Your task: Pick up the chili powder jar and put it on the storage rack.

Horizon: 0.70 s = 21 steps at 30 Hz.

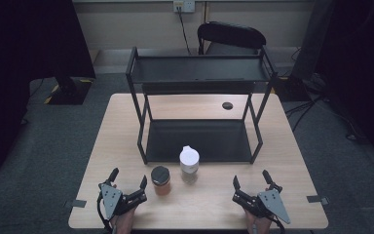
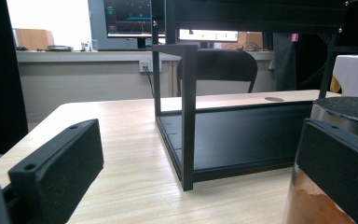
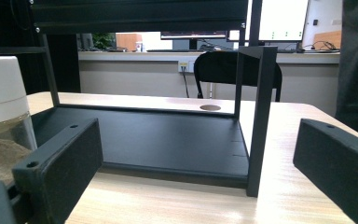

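Two jars stand near the table's front, before a black two-tier rack (image 1: pixel 198 141). The short jar (image 1: pixel 160 180) has a black lid and brown contents; it also shows at the right edge of the left gripper view (image 2: pixel 307 196), behind my right-hand jaw. The taller jar (image 1: pixel 189 164) has a white cap and pale grainy contents, seen at the left of the right gripper view (image 3: pixel 2 116). My left gripper (image 1: pixel 127 178) rests at the front left, open and empty, just left of the short jar. My right gripper (image 1: pixel 251 179) rests at the front right, open and empty.
The rack's lower shelf (image 2: pixel 242 135) lies flat on the wooden table (image 1: pixel 117 141), with its top shelf (image 1: pixel 199 70) above. A round cable hole (image 1: pixel 227 105) sits behind the rack. A black chair (image 1: pixel 231 36) stands beyond the table's far edge.
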{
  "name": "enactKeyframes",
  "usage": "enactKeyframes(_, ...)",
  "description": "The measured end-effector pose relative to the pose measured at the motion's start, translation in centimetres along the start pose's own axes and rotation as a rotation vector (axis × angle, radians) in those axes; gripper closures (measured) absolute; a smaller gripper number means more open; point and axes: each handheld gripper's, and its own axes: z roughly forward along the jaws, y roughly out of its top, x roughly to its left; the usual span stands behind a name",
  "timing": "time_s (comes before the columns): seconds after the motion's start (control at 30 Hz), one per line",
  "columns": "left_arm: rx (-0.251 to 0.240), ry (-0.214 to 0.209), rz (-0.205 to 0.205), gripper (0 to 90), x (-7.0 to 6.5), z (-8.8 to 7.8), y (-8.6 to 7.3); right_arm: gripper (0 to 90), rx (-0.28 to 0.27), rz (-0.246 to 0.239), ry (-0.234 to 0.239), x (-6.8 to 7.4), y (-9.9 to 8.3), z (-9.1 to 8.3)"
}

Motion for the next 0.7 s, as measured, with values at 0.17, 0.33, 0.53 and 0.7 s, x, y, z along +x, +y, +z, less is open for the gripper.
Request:
enactKeyframes(0.17,0.0,0.0,0.0,0.0,0.0,0.0,0.01,0.1,0.0,0.0,-0.004,0.06,0.0,0.0)
enactKeyframes(0.33,0.0,0.002,0.0,0.0,-0.05,0.01,0.01,0.1,0.0,-0.001,-0.003,0.06,0.01,0.0)
enactKeyframes(0.53,0.0,0.01,0.0,0.0,-0.16,0.03,0.01,0.1,0.0,-0.001,-0.003,0.06,0.01,0.0)
enactKeyframes(0.7,0.002,0.006,-0.004,0.0,-0.05,0.1,0.05,0.1,0.001,0.0,-0.003,0.06,0.01,0.01)
